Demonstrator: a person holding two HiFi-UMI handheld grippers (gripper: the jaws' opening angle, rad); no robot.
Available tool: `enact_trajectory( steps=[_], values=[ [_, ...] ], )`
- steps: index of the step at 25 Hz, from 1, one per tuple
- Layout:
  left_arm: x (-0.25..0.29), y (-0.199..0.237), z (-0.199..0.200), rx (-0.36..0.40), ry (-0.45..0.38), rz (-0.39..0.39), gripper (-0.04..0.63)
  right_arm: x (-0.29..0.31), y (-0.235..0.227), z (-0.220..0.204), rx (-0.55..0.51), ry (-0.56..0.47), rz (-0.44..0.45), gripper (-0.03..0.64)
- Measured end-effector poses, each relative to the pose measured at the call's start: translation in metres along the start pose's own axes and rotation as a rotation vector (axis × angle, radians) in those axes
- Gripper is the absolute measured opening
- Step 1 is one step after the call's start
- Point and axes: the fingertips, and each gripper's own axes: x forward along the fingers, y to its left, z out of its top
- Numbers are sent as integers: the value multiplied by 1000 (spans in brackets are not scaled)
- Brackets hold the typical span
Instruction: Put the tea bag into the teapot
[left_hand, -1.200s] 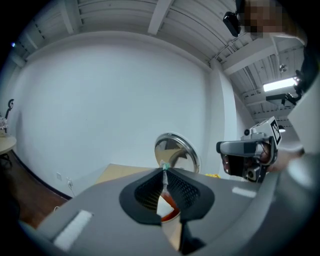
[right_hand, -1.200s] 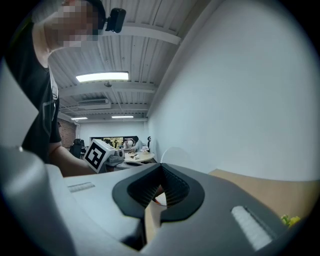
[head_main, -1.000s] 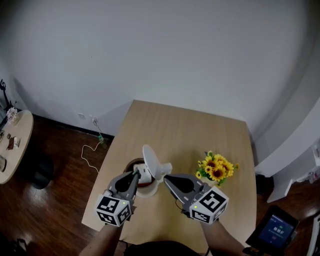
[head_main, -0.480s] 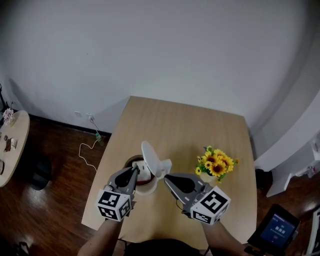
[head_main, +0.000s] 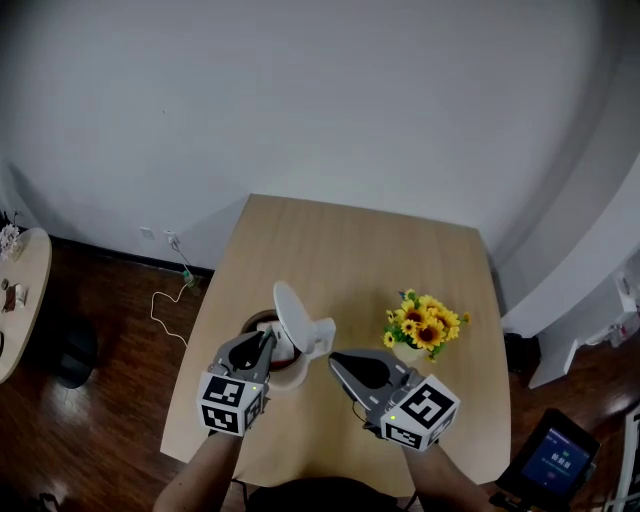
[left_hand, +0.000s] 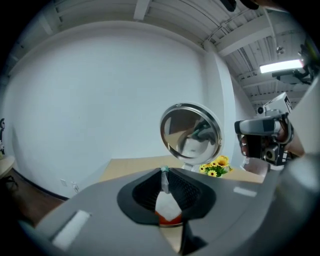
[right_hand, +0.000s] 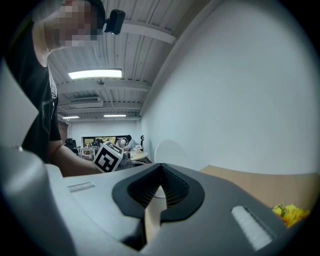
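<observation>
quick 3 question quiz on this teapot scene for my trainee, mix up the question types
1. True or false: the right gripper holds the tea bag.
2. Multiple choice: the lid of the teapot is
A) shut down on the pot
B) tipped up, open
C) lying flat on the table
3. Fill in: seen from the head view, the sunflowers stand to the teapot's ____.

Key
1. False. The left gripper pinches the tea bag at its top, just over the teapot; the right jaws are together on nothing.
2. B
3. right
</observation>
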Motion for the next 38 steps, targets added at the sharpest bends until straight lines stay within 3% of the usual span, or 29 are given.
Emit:
enact_trajectory(
  steps=[4, 9, 14, 18, 34, 38],
  values=[
    [2, 2, -4, 17, 16, 6, 76, -1, 0, 0, -7, -1, 1, 2],
    [-2, 2, 0, 1, -24, 16, 104, -4, -2, -3, -11, 2, -1, 2],
    [-30, -5, 17, -5, -120, -7, 11, -7, 2, 1, -21, -10, 9, 2],
    [-56, -8, 24, -31, -166, -12, 5, -5, 4, 2, -27, -20, 27, 2],
    [-181, -125, 52, -38, -265, -67, 5, -85, 77, 37, -69, -52, 93, 2],
    [-183, -133, 43, -47, -257, -61, 5, -94, 81, 29, -64, -53, 101, 2]
  ],
)
